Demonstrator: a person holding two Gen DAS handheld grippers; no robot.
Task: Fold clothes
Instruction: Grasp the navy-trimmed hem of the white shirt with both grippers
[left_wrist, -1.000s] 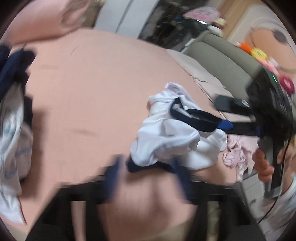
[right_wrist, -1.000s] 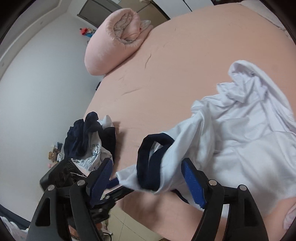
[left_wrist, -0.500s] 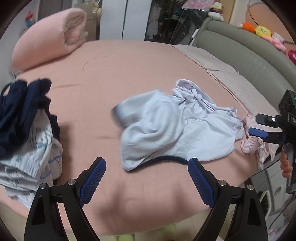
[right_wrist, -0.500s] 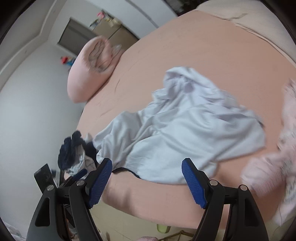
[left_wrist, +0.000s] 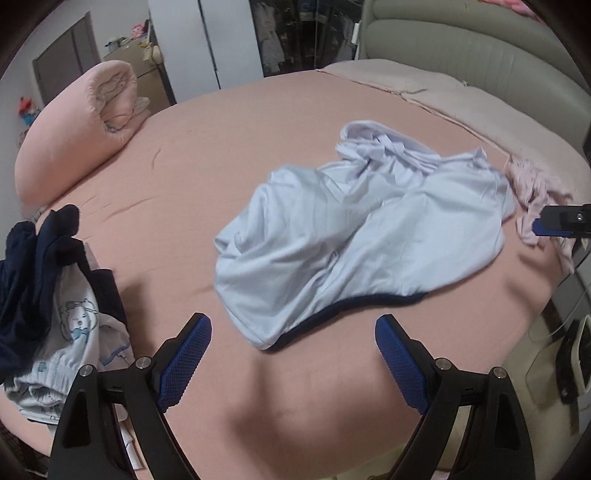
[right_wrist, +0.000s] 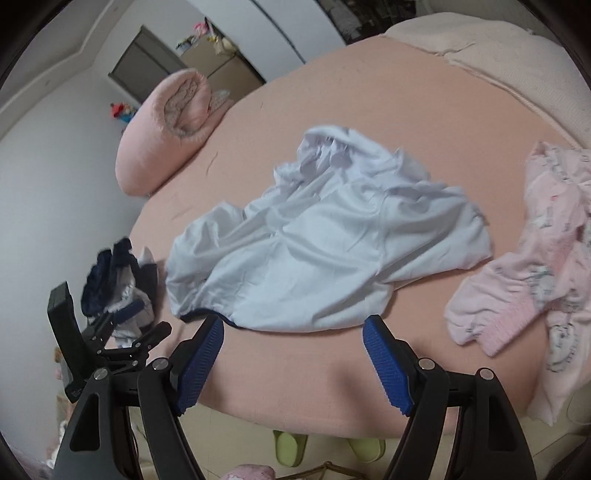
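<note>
A crumpled white garment with a navy trim (left_wrist: 354, 236) (right_wrist: 325, 251) lies loose in the middle of the pink bed (left_wrist: 221, 155) (right_wrist: 369, 103). My left gripper (left_wrist: 293, 360) hangs open just short of its near hem, nothing between the blue pads. My right gripper (right_wrist: 293, 363) is open too, its tips close to the garment's near edge without holding it. In the right wrist view the left gripper (right_wrist: 125, 325) shows at the lower left. The right gripper's tip (left_wrist: 554, 225) pokes in at the right edge of the left wrist view.
A heap of navy and white printed clothes (left_wrist: 48, 288) (right_wrist: 118, 280) sits at the bed's left edge. Pink clothes (right_wrist: 535, 258) (left_wrist: 535, 192) lie at the right. A rolled pink quilt (left_wrist: 81, 129) (right_wrist: 166, 125) rests at the far left. Green slippers (right_wrist: 325, 446) are on the floor.
A second ago both grippers held the white garment up by its navy trim; it has since been let go and now lies spread on the bed, with both grippers pulled back and open.
</note>
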